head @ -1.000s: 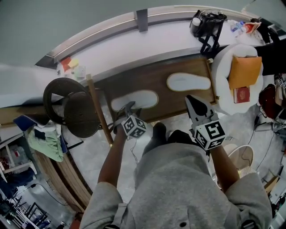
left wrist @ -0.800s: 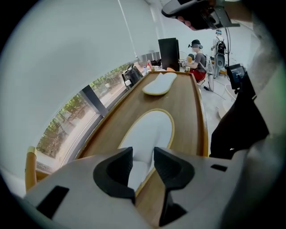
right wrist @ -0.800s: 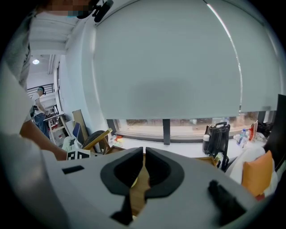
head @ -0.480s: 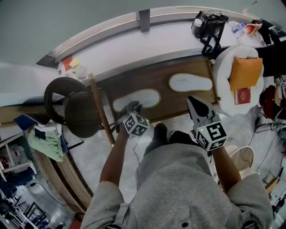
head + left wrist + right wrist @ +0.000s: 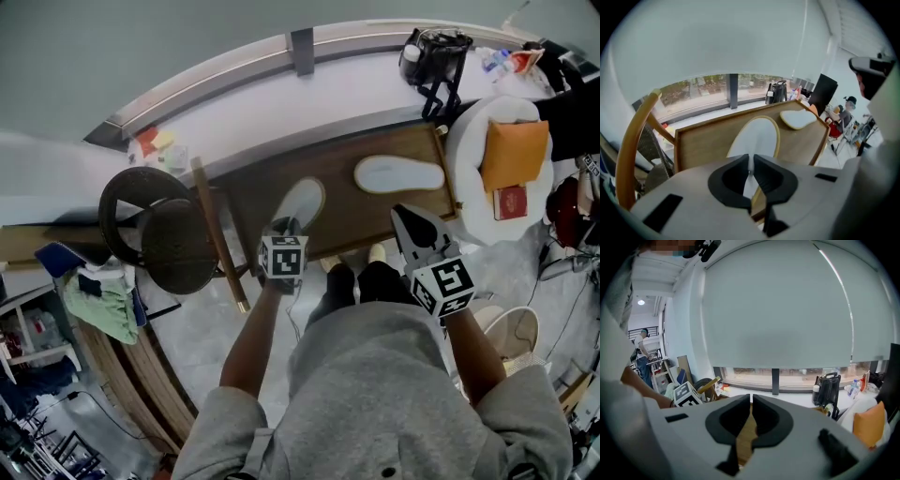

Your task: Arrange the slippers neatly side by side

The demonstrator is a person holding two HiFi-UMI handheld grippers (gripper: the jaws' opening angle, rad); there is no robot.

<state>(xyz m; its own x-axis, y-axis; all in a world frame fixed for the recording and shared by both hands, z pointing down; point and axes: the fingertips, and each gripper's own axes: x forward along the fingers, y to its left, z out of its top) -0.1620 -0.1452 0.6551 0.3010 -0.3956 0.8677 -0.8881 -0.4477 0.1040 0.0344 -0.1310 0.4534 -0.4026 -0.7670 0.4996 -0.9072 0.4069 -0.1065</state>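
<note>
Two white slippers lie on a brown wooden table (image 5: 352, 216). The left slipper (image 5: 300, 204) points away from me, slightly tilted to the right. My left gripper (image 5: 284, 228) holds its near end; its jaws have just been closing, and in the left gripper view the pads pinch the slipper (image 5: 758, 138) at its thin edge. The right slipper (image 5: 398, 173) lies crosswise further back and shows as well in the left gripper view (image 5: 797, 119). My right gripper (image 5: 405, 217) hovers over the table's front edge, shut with nothing in it, its jaws (image 5: 751, 401) together.
A dark round stool (image 5: 155, 225) and a wooden rail (image 5: 217, 234) stand left of the table. A white seat with an orange envelope (image 5: 514, 150) is on the right. A black bag (image 5: 436, 52) sits on the window ledge. My legs are right below the table's front edge.
The left slipper has swung from lying crosswise to pointing away from me. My left gripper rolled with it and closed on its near end. The right gripper stayed put.
</note>
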